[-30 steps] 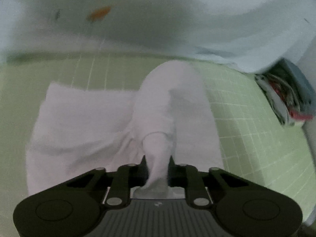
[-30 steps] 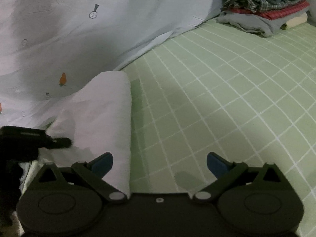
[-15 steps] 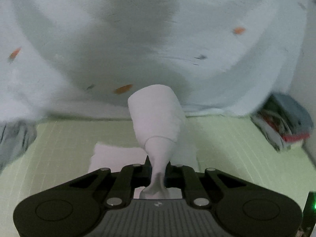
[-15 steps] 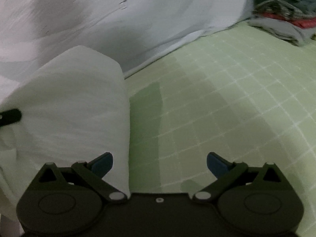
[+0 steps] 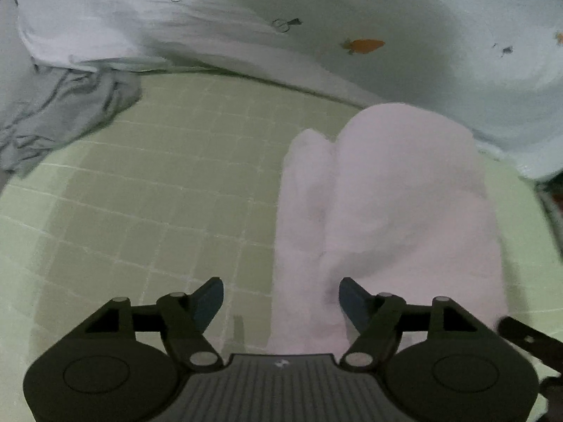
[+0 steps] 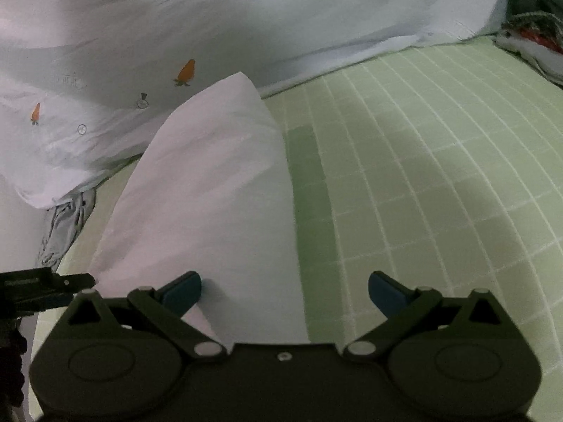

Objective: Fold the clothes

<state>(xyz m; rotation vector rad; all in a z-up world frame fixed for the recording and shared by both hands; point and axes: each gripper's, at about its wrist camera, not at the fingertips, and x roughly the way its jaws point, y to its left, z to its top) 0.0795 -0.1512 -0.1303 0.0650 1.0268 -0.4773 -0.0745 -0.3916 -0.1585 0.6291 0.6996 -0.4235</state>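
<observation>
A white garment (image 5: 387, 204) lies folded into a long narrow strip on the green checked sheet (image 5: 158, 193). My left gripper (image 5: 281, 297) is open just above the strip's near end, its right finger over the cloth, and it holds nothing. In the right wrist view the same white garment (image 6: 211, 193) runs away from me on the left. My right gripper (image 6: 285, 290) is open, its left finger over the cloth's right edge and its right finger over bare sheet. The tip of the left gripper pokes in at the left edge.
A pale duvet with carrot prints (image 6: 176, 35) is bunched along the far side. A crumpled grey garment (image 5: 59, 112) lies at the far left. A stack of folded clothes (image 6: 531, 31) sits at the far right. Green sheet (image 6: 422, 176) stretches to the right of the white garment.
My left gripper was shut on the white garment and holding it up; it has opened and let go. The garment now lies flat, folded over lengthwise. My right gripper stayed open.
</observation>
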